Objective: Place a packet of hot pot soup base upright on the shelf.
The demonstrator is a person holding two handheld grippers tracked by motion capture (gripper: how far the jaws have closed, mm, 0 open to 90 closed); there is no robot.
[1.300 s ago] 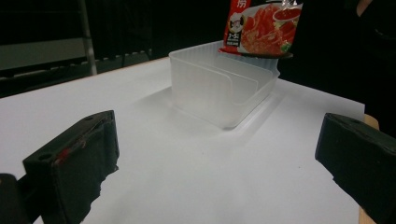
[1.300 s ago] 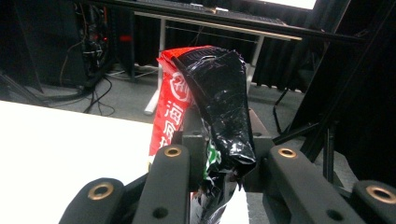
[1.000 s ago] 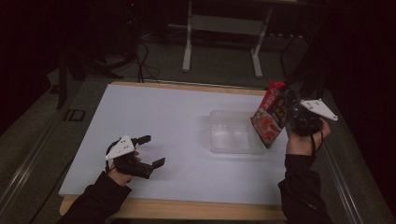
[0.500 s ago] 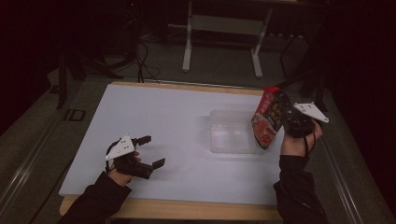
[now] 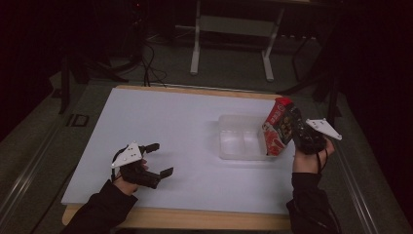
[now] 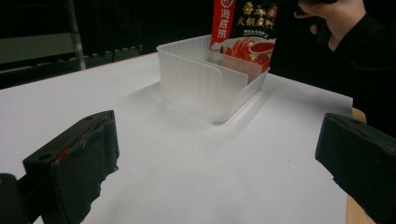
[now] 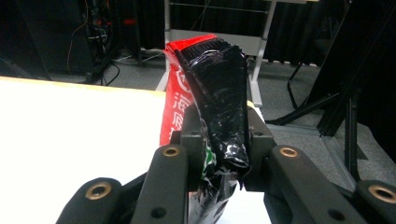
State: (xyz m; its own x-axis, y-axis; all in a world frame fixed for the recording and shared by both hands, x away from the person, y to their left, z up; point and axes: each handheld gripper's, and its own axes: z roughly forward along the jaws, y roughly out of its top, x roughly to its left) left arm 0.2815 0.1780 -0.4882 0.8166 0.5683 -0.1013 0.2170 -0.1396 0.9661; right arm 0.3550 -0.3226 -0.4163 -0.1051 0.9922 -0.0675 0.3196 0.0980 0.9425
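Presently the right tool (image 5: 298,132) is clamped on a red-and-black packet (image 5: 278,126), its lower end inside the clear container (image 5: 236,139) on the table (image 5: 170,122), while the left tool (image 5: 157,159) rests wide apart, empty.

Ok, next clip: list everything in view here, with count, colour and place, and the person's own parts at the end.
Red and black printed foil snack packet: one, held upright over the container's right end.
Clear plastic rectangular container with a divider: one, translucent, right of the table's centre.
White-topped table with a wooden edge: one, across the middle.
Grey metal stand legs: two, on the floor beyond the table.
Left gripper: one, black, fingers apart, near the table's front left.
Right gripper: one, black, fingers clamped on the packet.
Hands: two, in dark sleeves, at the bottom of the high view.
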